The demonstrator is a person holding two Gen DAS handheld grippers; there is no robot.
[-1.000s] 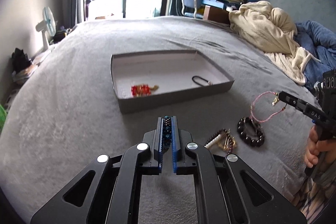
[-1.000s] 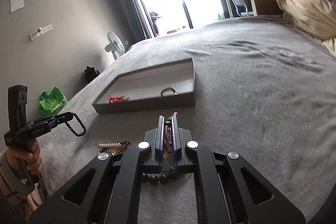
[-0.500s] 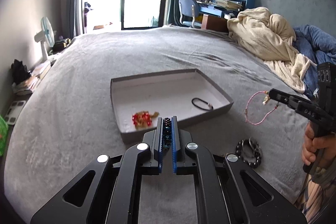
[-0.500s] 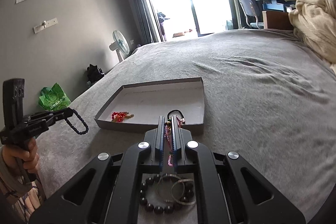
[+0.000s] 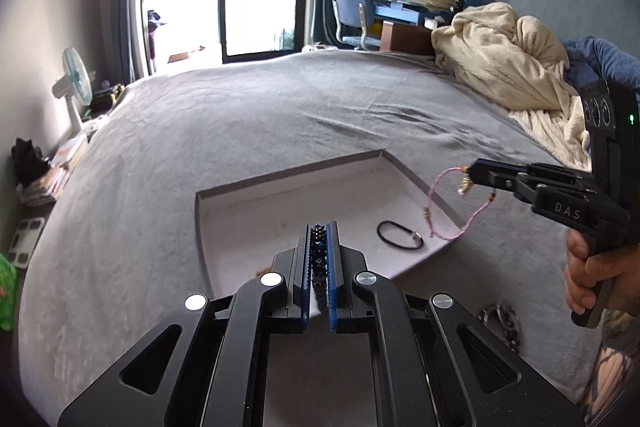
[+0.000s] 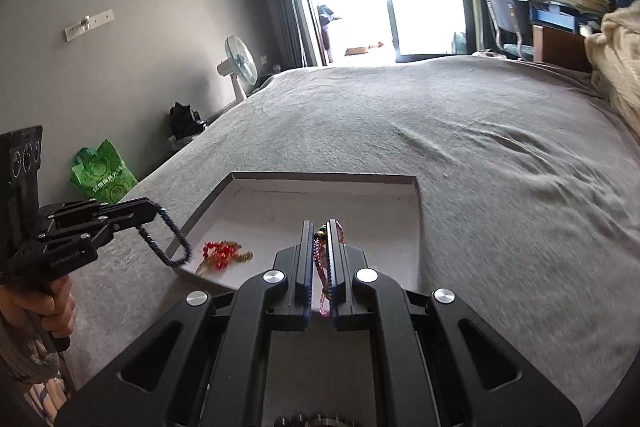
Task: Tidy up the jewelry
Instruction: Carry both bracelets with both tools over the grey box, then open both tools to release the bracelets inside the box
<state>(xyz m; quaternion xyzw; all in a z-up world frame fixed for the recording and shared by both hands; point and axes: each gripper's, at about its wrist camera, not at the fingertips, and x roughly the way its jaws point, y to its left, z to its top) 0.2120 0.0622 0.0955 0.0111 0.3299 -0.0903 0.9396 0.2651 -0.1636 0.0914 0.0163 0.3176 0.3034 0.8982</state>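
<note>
A shallow grey box (image 5: 288,171) (image 6: 320,177) with a white floor lies on the grey bed. In it are a black cord bracelet (image 5: 400,240) and a red bead piece (image 6: 219,253). My left gripper (image 5: 319,227) is shut on a dark blue bead bracelet (image 5: 319,255), which hangs over the box's near left rim in the right wrist view (image 6: 168,241). My right gripper (image 6: 320,227) is shut on a pink cord bracelet (image 6: 320,263), which dangles over the box's right rim in the left wrist view (image 5: 436,203).
A dark bead bracelet with a silver ring (image 5: 502,319) lies on the bed near the box's front right. A cream blanket (image 5: 508,63) is heaped at the far right. A fan (image 6: 240,65) and a green bag (image 6: 102,173) stand on the floor at the left.
Both grippers have risen and moved forward with their bracelets, from beside the loose pieces on the bed to over the box's near edge.
</note>
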